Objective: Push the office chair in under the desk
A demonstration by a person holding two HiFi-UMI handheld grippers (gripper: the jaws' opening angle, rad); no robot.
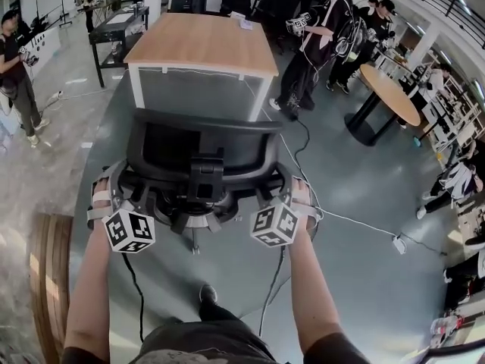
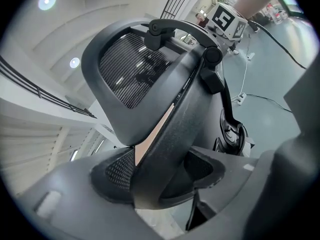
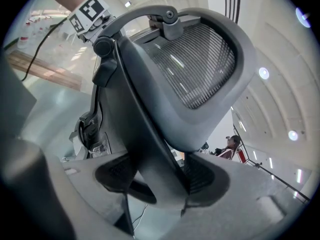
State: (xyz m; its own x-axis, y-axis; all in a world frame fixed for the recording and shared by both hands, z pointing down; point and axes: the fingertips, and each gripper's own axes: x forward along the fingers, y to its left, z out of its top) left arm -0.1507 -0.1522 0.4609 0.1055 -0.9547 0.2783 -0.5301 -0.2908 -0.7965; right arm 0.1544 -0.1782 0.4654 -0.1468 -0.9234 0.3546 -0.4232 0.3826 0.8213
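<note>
We hold the office chair (image 1: 198, 146) by its back, facing the desk (image 1: 201, 44).

Our left gripper (image 2: 160, 184) and right gripper (image 3: 161, 180) each have their jaws closed on a curved black strut of the back frame, one on the left side and one on the right, low beside the mesh backrest (image 2: 130, 69). The chair stands between us and the wood-topped desk, close up to its near end. The backrest hides the seat, so we cannot tell how far it reaches under. We judge the chair bulky yet easy to roll, with a stiff plastic frame that takes a firm grip. The mesh is soft and the back may tilt, so low, even holds on the struts suit best.
</note>
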